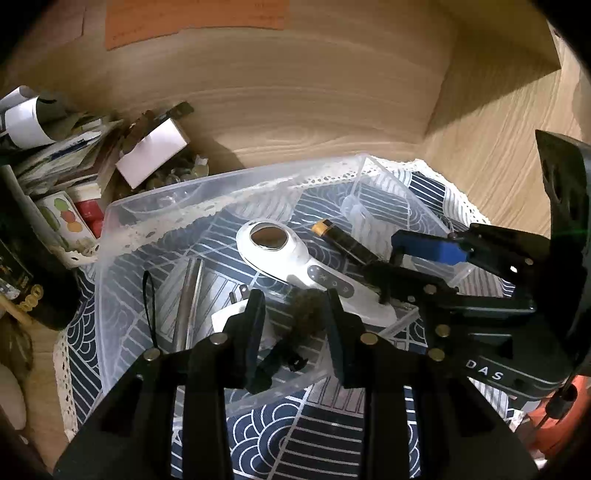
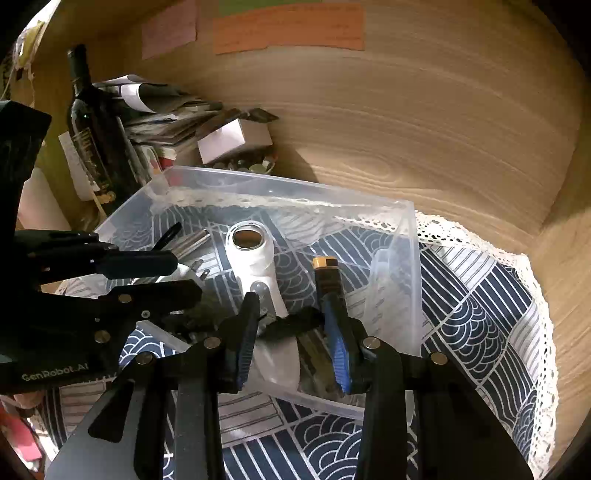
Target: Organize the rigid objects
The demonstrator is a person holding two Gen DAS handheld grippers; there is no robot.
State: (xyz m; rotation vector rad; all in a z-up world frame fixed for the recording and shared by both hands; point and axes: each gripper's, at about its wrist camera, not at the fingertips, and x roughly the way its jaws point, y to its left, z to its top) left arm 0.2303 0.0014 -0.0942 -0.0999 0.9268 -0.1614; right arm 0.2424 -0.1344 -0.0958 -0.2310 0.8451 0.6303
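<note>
A clear plastic bin (image 1: 110, 258) sits on a navy-and-white patterned cloth with a lace edge (image 2: 498, 295), which covers part of a wooden tabletop (image 1: 295, 110). Inside the bin lie a white handheld device with an oval lens (image 1: 269, 240), a dark cylindrical battery with a gold end cap (image 2: 327, 275), a metal rod (image 1: 188, 302), a white plug with two prongs (image 2: 192, 271) and a black strap (image 1: 149, 306).

The left gripper (image 1: 291, 306) hovers over the near part of the bin, above the plug and the device handle. Its fingers (image 1: 255, 314) are spread apart and nothing sits between them.

The right gripper (image 2: 291, 321) reaches into the bin from the right side. Its fingers (image 2: 338, 347) are spread moderately; the device handle lies below the gap, and the battery lies just beside the blue-padded right finger. Whether that pad touches the battery cannot be told.

Behind the bin stand a dark wine bottle (image 2: 92, 140), a stack of papers (image 2: 162, 114) and a small white box (image 1: 151, 151). Orange paper notes (image 2: 288, 27) are fixed to the wooden back panel.
</note>
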